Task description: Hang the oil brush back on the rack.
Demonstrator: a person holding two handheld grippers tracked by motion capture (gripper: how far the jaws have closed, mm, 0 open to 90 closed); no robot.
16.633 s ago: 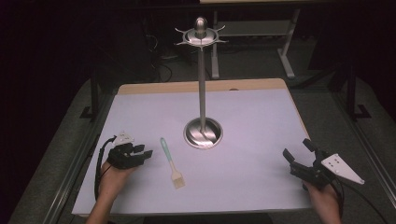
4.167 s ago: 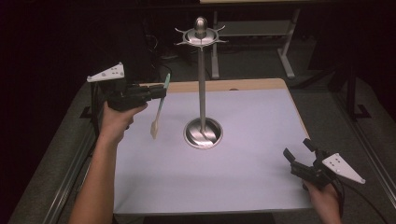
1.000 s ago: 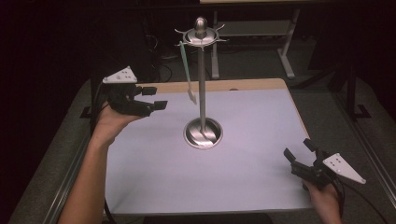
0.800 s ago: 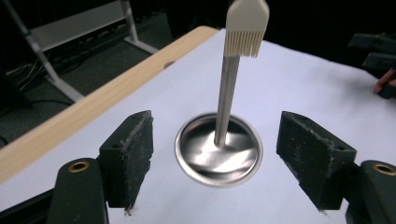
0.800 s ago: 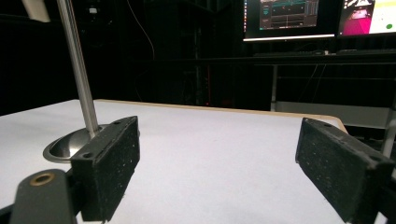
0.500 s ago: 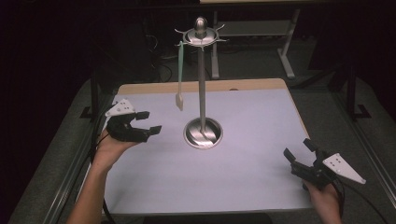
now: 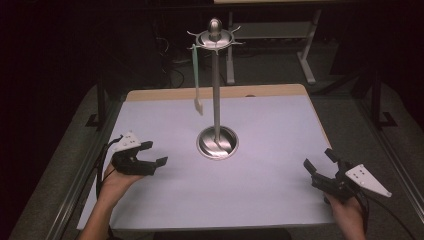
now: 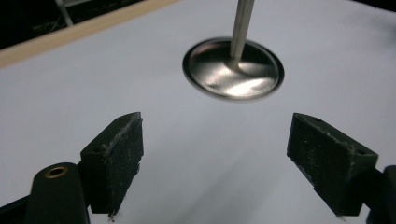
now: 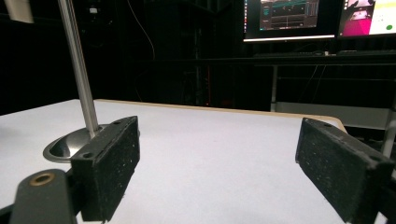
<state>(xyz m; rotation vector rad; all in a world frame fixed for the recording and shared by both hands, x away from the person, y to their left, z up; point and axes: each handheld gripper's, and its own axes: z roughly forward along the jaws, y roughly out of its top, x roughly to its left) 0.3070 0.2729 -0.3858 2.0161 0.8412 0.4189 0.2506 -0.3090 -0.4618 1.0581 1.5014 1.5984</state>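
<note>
Dark room, monitors lit beyond a white tabletop point(image 7: 260, 190). Steel stand point(image 7: 216, 100) at centre: round base, thin pole, hooked crown. Pale green brush point(image 7: 196, 80) hangs from a crown hook left of the pole, bristles down, clear of the base. Judged light, stiff-handled, free to swing; best gripped mid-handle. Left tool point(image 7: 150, 161) low, near-left of the base, jaws spread, empty. Right tool point(image 7: 320, 167) near-right, likewise released.

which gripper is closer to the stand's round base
The left gripper: it sits just left of the stand's base, jaws open toward it. The right gripper rests farther off, near the table's right front corner.
</note>
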